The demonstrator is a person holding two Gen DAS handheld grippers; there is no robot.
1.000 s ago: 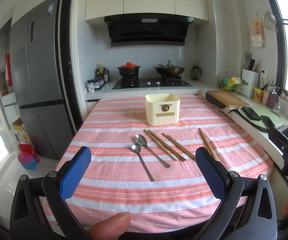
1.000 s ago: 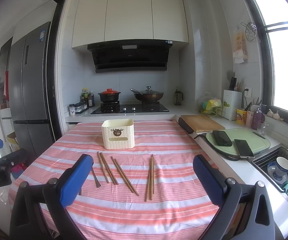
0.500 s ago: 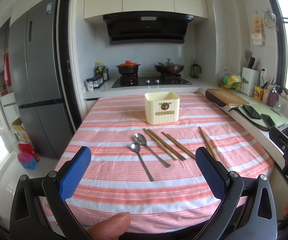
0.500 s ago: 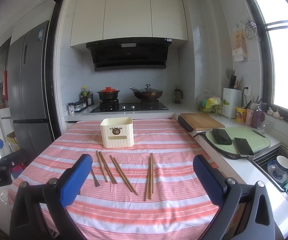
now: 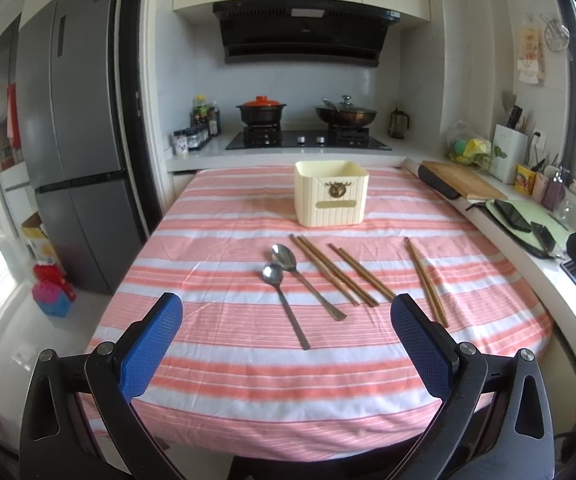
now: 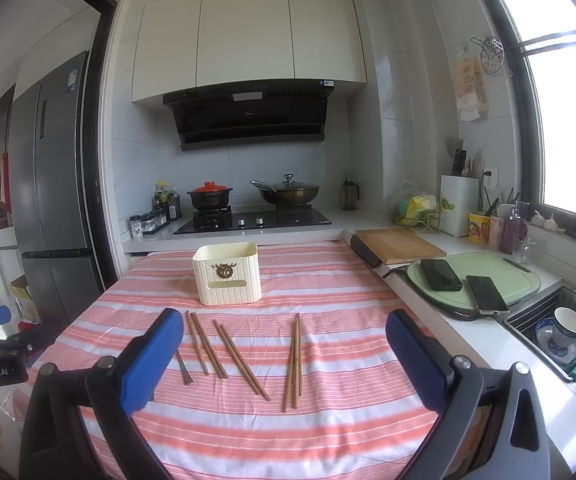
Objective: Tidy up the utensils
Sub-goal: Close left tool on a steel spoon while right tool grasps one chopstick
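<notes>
Nearby, spoons and chopsticks lie before the cream box; both tools gape empty.

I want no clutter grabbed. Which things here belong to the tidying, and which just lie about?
Job: two spoons, three chopstick pairs, cream holder box, striped table.
Lying about: two phones, wooden cutting board, stove pots.

Two metal spoons and three pairs of brown wooden chopsticks are lying flat, side by side, just in front of the upright cream holder.
</notes>
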